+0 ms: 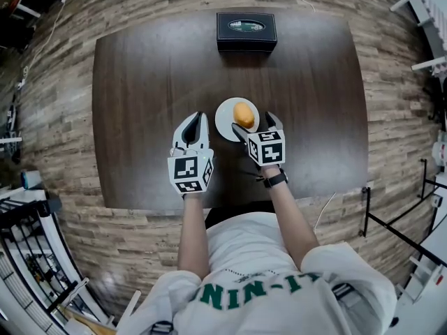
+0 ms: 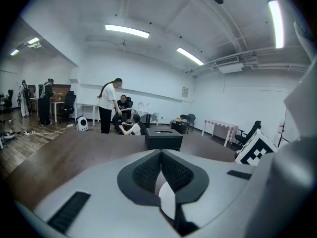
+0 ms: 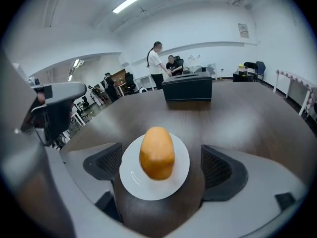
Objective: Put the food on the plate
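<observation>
Food [image 3: 157, 153] sits on the plate [image 3: 130, 181].
Our right fingers [image 3: 218, 168] stand wide, with the food just ahead between them, untouched; our left fingers [image 2: 147, 171] are closed and empty.

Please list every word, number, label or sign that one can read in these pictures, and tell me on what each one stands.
"NIN-I": green letters on the person's white shirt, head view; the rest is lost in folds.
Too small to read: the green oval label on the black box.
Too blurred to read: the wall sign.
No letters, only square patterns: the marker cubes.
</observation>
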The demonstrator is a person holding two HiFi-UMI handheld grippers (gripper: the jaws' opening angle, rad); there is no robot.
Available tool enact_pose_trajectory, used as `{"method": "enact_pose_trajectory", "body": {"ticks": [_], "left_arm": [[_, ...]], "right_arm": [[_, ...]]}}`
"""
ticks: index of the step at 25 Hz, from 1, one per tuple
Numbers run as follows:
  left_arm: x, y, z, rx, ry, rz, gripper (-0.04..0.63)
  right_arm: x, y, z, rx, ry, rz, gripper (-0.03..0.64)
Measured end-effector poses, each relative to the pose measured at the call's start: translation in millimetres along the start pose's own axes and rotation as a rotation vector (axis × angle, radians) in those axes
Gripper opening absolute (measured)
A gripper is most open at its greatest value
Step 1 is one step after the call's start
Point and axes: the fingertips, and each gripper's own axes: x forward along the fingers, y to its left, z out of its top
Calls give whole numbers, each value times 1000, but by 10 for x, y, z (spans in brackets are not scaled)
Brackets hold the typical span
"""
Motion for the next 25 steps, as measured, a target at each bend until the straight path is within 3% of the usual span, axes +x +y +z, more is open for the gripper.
{"method": "enact_pose_trajectory", "body": {"ticks": [4,13,25], "left_arm": [[-80,-68,122,18,-12,-1,15],[-408,-142,541,30,-78,7,15],[-989,-319,1132,97,-193,-14,15]], "right_arm": [[-261,-14,225,-5,-76,-11,473],[-1060,136,819,-48,-272,-38,311],[-2104,659,1407,-69,-537,11,140]]}}
